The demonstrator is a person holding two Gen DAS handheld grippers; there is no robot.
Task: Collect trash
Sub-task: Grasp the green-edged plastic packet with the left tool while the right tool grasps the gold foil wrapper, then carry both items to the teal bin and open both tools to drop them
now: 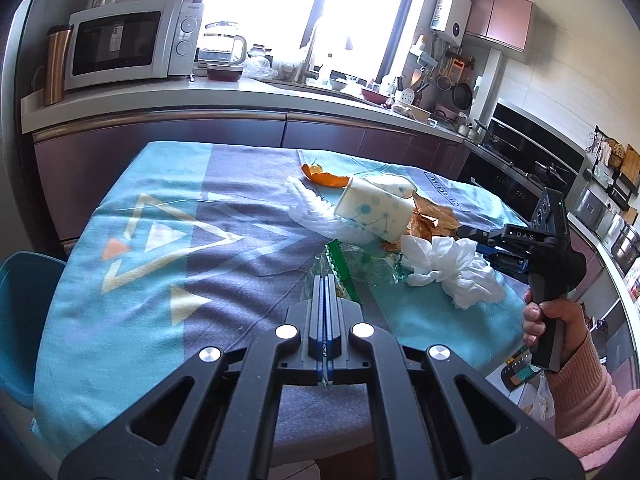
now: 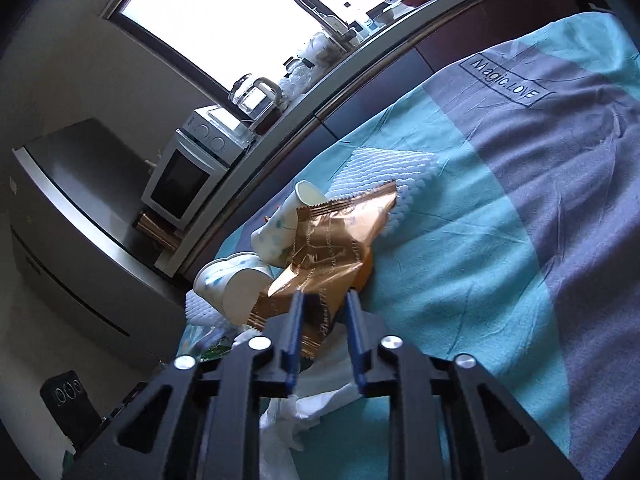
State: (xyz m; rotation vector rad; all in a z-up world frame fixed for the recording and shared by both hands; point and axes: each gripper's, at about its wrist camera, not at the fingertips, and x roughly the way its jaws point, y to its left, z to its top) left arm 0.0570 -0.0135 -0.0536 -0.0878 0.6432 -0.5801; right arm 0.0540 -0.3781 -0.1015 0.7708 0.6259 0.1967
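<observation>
**Trash collection: early stage, pile not cleared**

Left tool (image 1: 325, 292): closed, pinching clear green-edged wrapper (image 1: 340, 268). Right tool (image 2: 323, 300): jaws apart, straddling gold wrapper (image 2: 340, 236), pads not seen pressing. Beyond, on surface (image 1: 160, 208): crumpled tissue (image 1: 448, 268), paper cups (image 1: 376, 210), orange peel (image 1: 324, 176). All remaining for collection; no bin visible.
</observation>
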